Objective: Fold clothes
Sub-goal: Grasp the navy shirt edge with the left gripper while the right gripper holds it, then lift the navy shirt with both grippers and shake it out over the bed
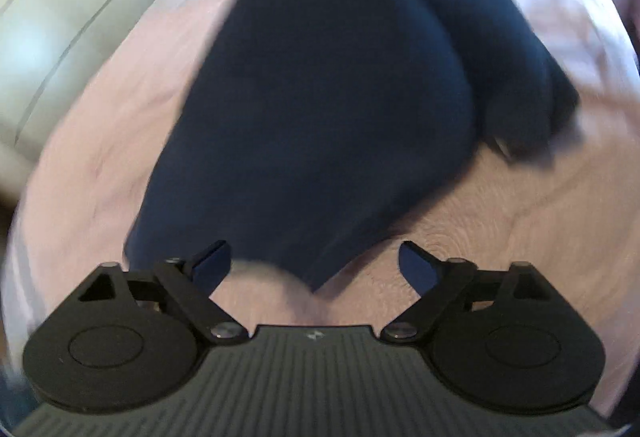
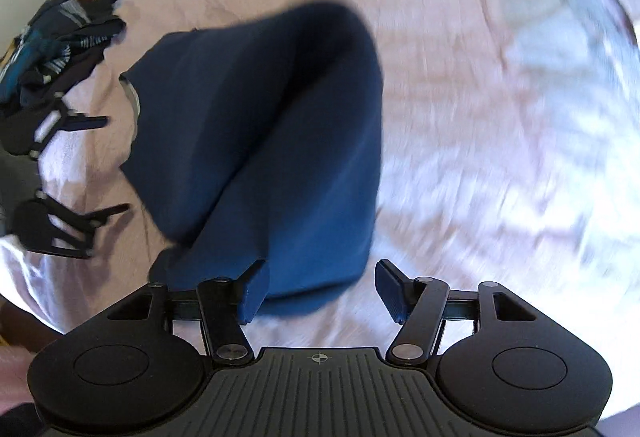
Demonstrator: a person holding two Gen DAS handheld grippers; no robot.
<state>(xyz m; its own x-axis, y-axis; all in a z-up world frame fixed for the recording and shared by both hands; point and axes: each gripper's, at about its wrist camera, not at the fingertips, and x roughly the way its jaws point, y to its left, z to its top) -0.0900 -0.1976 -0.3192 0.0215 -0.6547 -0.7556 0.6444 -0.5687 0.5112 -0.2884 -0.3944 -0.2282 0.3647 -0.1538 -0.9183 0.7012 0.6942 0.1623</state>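
The navy garment lies bunched on the pink bed sheet, folded over itself with a raised hump, well in from the bed's edges. My left tongs stand wide, holding nothing; a corner of the cloth points down between their tips without touching them. My right tongs also stand wide and empty, the garment's near end just in front of them. A pile of other clothes sits near the bed's far-left edge.

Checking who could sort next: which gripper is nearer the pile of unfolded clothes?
Left. The left gripper sits beside the pile of unfolded clothes; the right gripper is farther, across the navy garment.
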